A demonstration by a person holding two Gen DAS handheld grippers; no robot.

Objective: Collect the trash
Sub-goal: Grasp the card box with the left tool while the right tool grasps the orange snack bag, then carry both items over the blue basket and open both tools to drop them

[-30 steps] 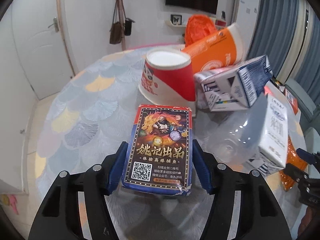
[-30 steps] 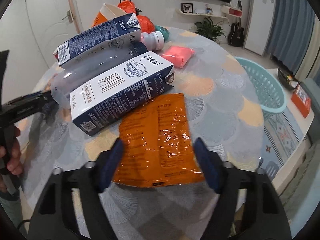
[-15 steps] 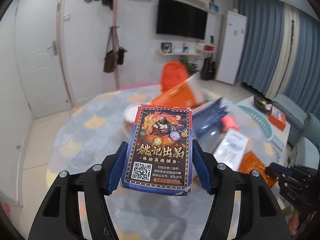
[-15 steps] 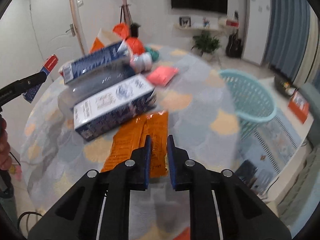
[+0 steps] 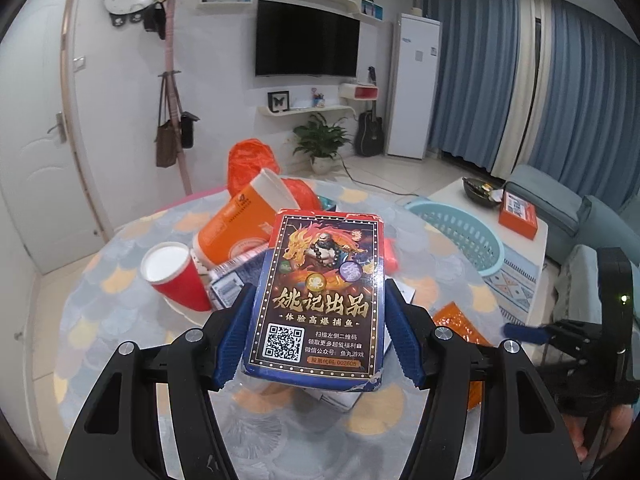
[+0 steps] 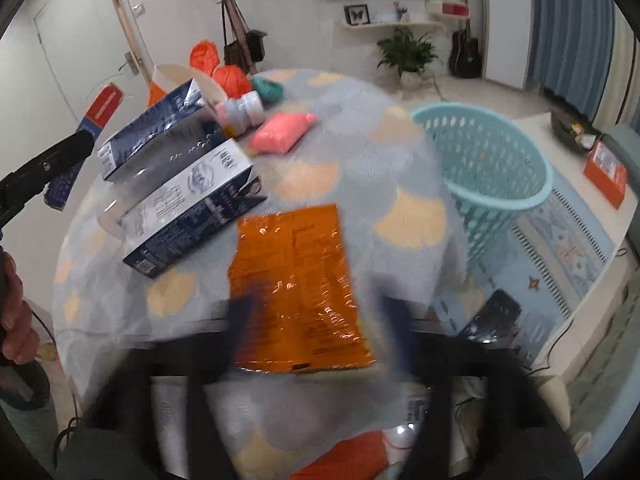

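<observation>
My left gripper (image 5: 319, 320) is shut on a dark playing-card box (image 5: 324, 264) with a dragon picture, held upright above the round table (image 5: 120, 320). In the right wrist view the same box (image 6: 100, 108) shows at the far left, in the air. My right gripper (image 6: 316, 316) is blurred and its jaws are opening. An orange foil wrapper (image 6: 296, 272) lies flat on the table between its fingers, and the pads do not press it. A turquoise laundry basket (image 6: 516, 200) stands on the floor just past the table's right edge.
Two blue-and-white milk cartons (image 6: 188, 200), a clear bottle (image 6: 240, 110), a pink packet (image 6: 284, 130), a red cup (image 5: 176, 276) and an orange cup (image 5: 244, 224) crowd the table's far left. A low white table with an orange box (image 5: 518, 216) stands beyond the basket.
The left gripper has risen with the card box, away from the cups and cartons. The right gripper's jaws closed over the orange wrapper's near edge, then spread wide again; the wrapper lies flat.
</observation>
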